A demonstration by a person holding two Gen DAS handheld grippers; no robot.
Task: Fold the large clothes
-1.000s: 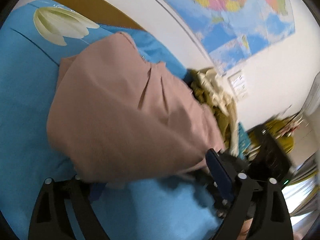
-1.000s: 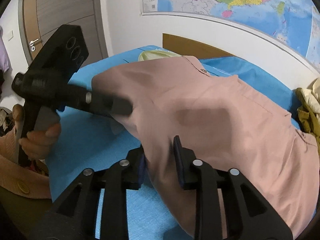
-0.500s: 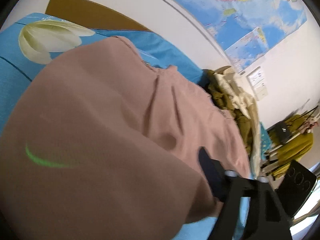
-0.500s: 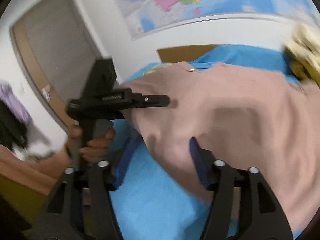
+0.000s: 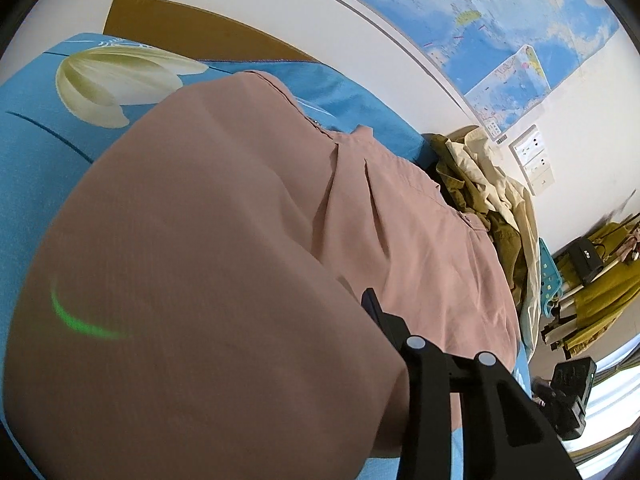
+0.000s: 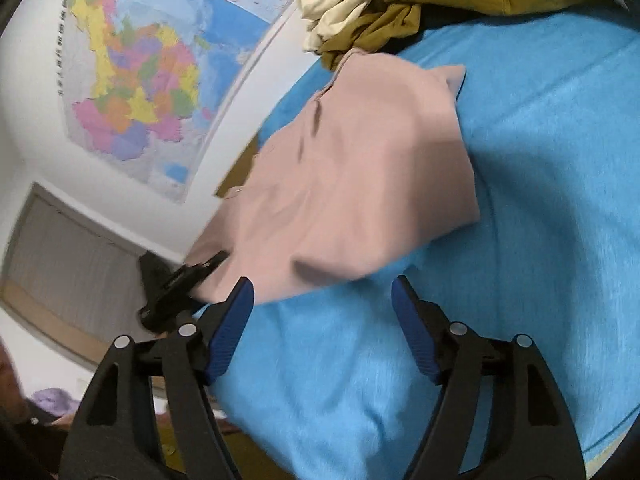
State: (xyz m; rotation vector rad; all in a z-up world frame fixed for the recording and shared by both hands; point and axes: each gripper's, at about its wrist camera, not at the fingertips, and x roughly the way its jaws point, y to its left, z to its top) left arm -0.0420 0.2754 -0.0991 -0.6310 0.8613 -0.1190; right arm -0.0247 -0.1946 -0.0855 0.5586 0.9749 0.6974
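**Garment position relative to both claws**

The left claw [image 6: 188,276] is at the near left edge of the pink garment [image 6: 360,184], its jaws closing with the cloth between them; I cannot tell whether the pads grip yet. The garment lies on the blue bed [image 6: 540,240], its long axis running from that claw toward the clothes pile [image 6: 400,12]. My right claw [image 6: 322,320] is released and opening, empty, just short of the near hem. I judge the left claw nearer.
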